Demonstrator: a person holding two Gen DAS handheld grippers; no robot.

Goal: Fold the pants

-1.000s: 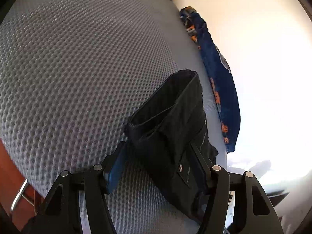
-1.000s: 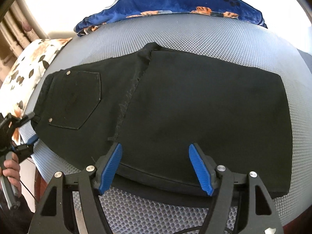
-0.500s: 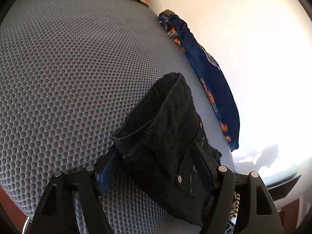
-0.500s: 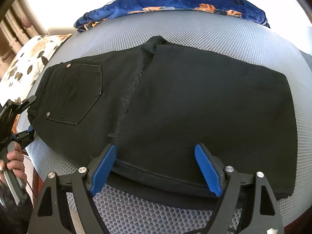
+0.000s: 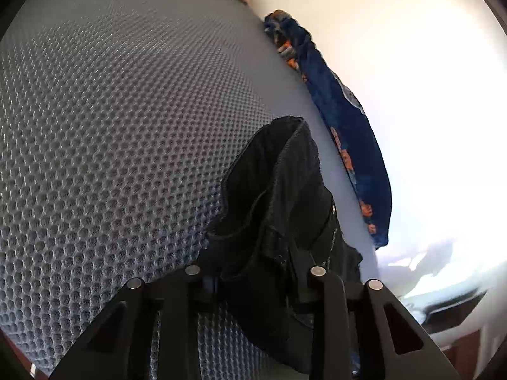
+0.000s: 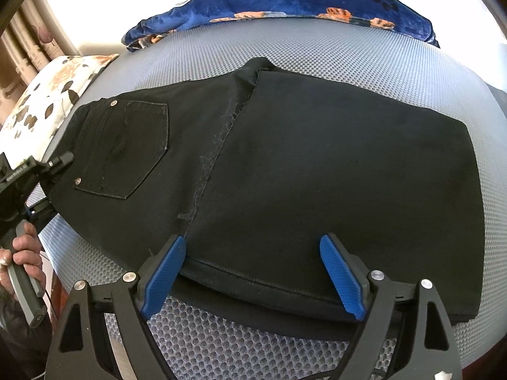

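Black pants [image 6: 301, 164] lie folded across the grey mesh surface [image 6: 364, 50], back pocket up at the left. My right gripper [image 6: 253, 272] is open, its blue pads on either side of the near folded edge, touching or just above the cloth. My left gripper [image 5: 253, 272] has narrowed on the waistband end of the pants [image 5: 279, 209], which bunches up and hides its pads. In the right wrist view the left gripper [image 6: 47, 171] sits at the waistband, held by a hand.
A blue floral blanket [image 6: 285, 0] lies along the far edge of the mesh surface, also in the left wrist view [image 5: 345, 117]. A floral pillow [image 6: 47, 95] lies at the far left. A bright wall stands behind.
My left gripper's jaws closed in on the waistband and pushed further onto it; the cloth now bunches between them. The right gripper drew back slightly and stays open.
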